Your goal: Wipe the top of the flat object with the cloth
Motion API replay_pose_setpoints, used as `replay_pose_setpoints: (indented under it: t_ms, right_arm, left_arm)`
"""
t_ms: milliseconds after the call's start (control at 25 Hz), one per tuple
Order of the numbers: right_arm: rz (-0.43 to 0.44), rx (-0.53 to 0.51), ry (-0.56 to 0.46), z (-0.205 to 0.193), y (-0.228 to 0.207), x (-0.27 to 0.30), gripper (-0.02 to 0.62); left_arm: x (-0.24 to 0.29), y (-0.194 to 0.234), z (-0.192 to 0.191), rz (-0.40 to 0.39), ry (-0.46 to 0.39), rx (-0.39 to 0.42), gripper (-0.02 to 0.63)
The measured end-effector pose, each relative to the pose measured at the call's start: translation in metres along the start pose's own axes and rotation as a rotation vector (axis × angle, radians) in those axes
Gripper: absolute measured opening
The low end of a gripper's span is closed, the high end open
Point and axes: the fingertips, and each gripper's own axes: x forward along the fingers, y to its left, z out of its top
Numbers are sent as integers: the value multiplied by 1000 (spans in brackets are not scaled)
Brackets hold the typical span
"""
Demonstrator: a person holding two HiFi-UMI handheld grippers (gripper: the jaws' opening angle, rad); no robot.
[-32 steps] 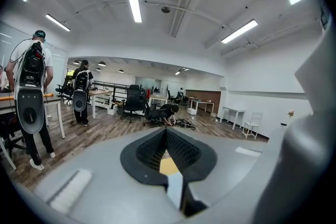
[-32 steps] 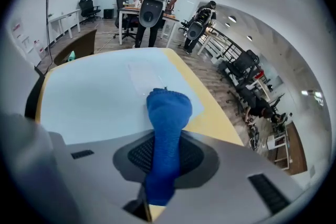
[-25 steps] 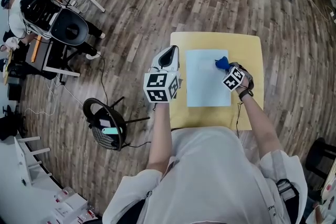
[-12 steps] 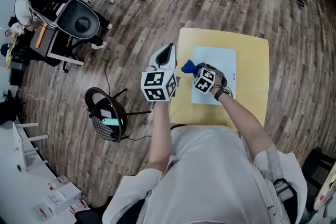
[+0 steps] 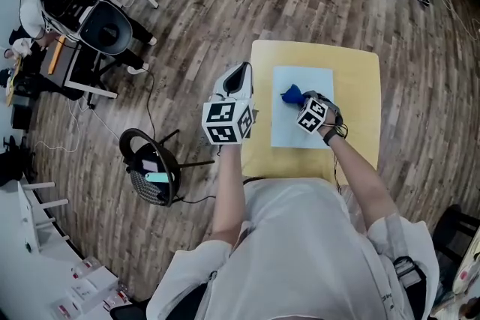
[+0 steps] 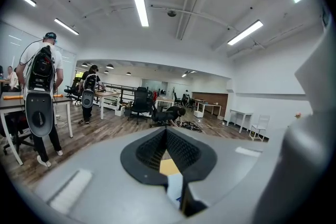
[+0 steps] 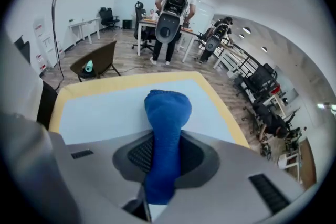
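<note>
Right gripper (image 5: 303,101) clamped on blue cloth (image 5: 291,94), cloth over pale-blue flat sheet (image 5: 300,133), near sheet's left edge, mid yellow desk (image 5: 360,109). Left gripper (image 5: 239,76): jaws together, empty, beside desk's left edge.

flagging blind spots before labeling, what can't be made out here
Whether the blue cloth touches the pale sheet: the cloth's own end hides the contact in the right gripper view; too small in the head view.
Sheet's near edge: the body of the right claw covers it in the right gripper view.
The table in the left gripper view: only a sliver shows past the shut left claw.
</note>
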Motion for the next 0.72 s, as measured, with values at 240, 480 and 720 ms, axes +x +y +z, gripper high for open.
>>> replay_pose_setpoints:
  t_ms: [240,480,720]
  right_arm:
    - [-81,108,98,-78,-32,-25,75]
    - [-107,215,122,-119,-44,-40,74]
    - [-117,221,110,-94,-44,-42,75]
  left_arm:
    - [15,-22,1,-51,9,13,11]
    - [20,-32,-1,-67,12,18,11]
    - [14,-28,2,-52,3,17,11]
